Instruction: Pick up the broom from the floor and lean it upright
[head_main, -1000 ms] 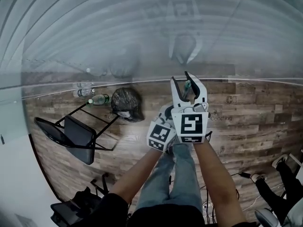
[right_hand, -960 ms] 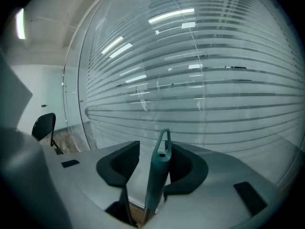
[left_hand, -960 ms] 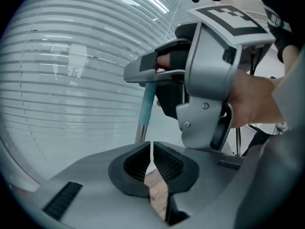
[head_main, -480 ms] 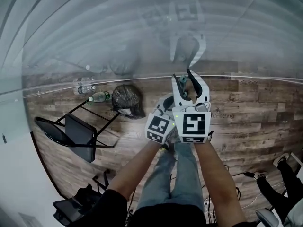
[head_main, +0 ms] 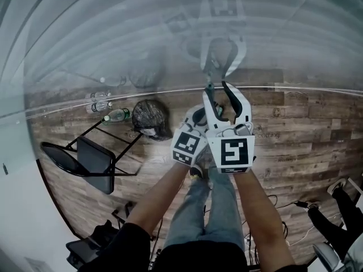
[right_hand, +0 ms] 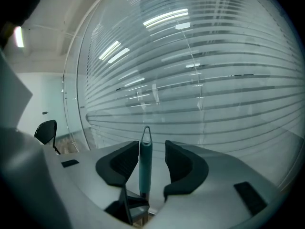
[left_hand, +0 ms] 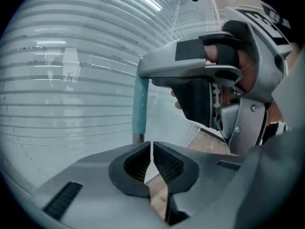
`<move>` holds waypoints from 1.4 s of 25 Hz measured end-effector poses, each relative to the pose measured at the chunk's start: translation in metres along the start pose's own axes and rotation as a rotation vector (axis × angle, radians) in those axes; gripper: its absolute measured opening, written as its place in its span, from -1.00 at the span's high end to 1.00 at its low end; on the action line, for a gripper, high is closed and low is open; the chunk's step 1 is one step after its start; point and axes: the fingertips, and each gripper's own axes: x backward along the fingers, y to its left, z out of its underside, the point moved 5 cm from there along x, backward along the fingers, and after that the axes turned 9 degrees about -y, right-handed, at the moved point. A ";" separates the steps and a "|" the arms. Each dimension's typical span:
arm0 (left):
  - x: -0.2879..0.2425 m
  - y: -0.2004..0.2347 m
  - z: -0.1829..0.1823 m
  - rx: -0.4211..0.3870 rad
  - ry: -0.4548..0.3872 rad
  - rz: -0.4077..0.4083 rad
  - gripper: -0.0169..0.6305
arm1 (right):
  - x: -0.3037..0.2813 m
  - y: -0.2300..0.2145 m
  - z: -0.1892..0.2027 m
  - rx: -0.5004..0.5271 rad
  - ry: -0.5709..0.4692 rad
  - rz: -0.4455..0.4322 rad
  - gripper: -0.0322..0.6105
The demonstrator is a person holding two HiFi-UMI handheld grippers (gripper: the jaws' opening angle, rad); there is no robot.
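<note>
Frosted, striped glass wall (head_main: pixel 113 38) fills the far side, with wood-plank floor (head_main: pixel 306 129) below it. A folding chair (head_main: pixel 85 160), a black bag (head_main: pixel 150 120) and a few bottles (head_main: pixel 116 117) lie off to the left.

I am at the letting-go step, by my reading. The broom handle (right_hand: pixel 145 168) stands upright close to the glass, its teal grip and hang loop rising between the pads of my right gripper (right_hand: pixel 151 162). Those jaws have just been opening and now stand wide. The grip sits close against one pad with a clear gap to the other, so nothing clamps it. I cannot tell whether the handle actually rests on the glass (the broom head is out of every view).

My left gripper (left_hand: pixel 151 163) hangs just beside the right one, jaws drawn together on nothing, with the handle ahead of it.

Next I would draw the right gripper straight back from the wall, keeping both pads off the grip so I do not nudge it sideways. A bare stick on smooth glass could slide, I expect.
</note>
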 end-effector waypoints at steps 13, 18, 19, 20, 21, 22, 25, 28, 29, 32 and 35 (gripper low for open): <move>0.037 -0.005 -0.004 -0.002 -0.020 -0.001 0.92 | 0.032 0.005 -0.004 0.003 0.012 0.012 0.37; 0.057 0.004 -0.029 -0.070 -0.055 -0.003 0.92 | 0.053 -0.001 -0.019 0.048 0.023 -0.082 0.52; 0.066 0.003 -0.036 -0.081 -0.060 0.001 0.92 | 0.064 -0.003 -0.028 0.068 0.020 -0.095 0.61; 0.078 -0.002 -0.041 -0.084 -0.061 0.009 0.92 | 0.079 -0.005 -0.037 0.079 0.017 -0.098 0.70; 0.092 -0.010 -0.046 -0.082 -0.062 0.020 0.92 | 0.097 -0.006 -0.047 0.080 0.013 -0.094 0.74; 0.105 -0.018 -0.050 -0.080 -0.067 0.032 0.92 | 0.115 -0.008 -0.057 0.080 0.010 -0.087 0.76; 0.140 -0.038 -0.069 -0.097 -0.093 0.061 0.92 | 0.162 -0.007 -0.089 0.118 0.007 -0.089 0.82; 0.174 -0.055 -0.091 -0.093 -0.112 0.045 0.92 | 0.204 0.008 -0.121 0.172 -0.004 -0.140 0.84; 0.188 -0.063 -0.099 -0.086 -0.119 0.040 0.93 | 0.219 0.015 -0.132 0.188 -0.013 -0.154 0.84; 0.230 -0.087 -0.125 -0.068 -0.145 0.032 0.92 | 0.261 0.034 -0.162 0.211 -0.010 -0.158 0.84; 0.278 -0.116 -0.151 -0.038 -0.198 0.028 0.92 | 0.302 0.058 -0.192 0.256 -0.048 -0.143 0.84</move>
